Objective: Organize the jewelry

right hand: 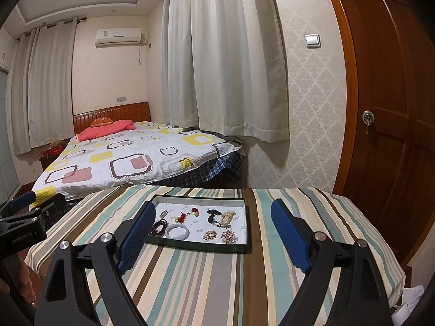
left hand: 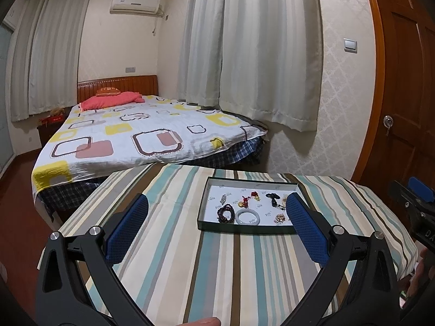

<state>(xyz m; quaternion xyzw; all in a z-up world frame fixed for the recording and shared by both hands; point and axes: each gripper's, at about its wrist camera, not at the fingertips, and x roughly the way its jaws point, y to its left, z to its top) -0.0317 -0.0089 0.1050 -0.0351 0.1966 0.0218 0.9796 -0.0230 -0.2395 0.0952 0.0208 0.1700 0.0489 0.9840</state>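
Home bedroom: bed [left hand: 141, 135], curtains [left hand: 244, 49], wall air conditioner [left hand: 135, 4].

The left claw [right hand: 27, 203] body carries mirrored lettering, roughly "GenRobot.AI". The right claw [left hand: 418, 198] body shows "DA", cut off. Prints inside the tray [right hand: 242, 248] are illegible.

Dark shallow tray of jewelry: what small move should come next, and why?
Probably ease the right gripper forward toward the pale round bangle in the dark shallow tray: both grippers hang short of it with jaws open, holding nothing.
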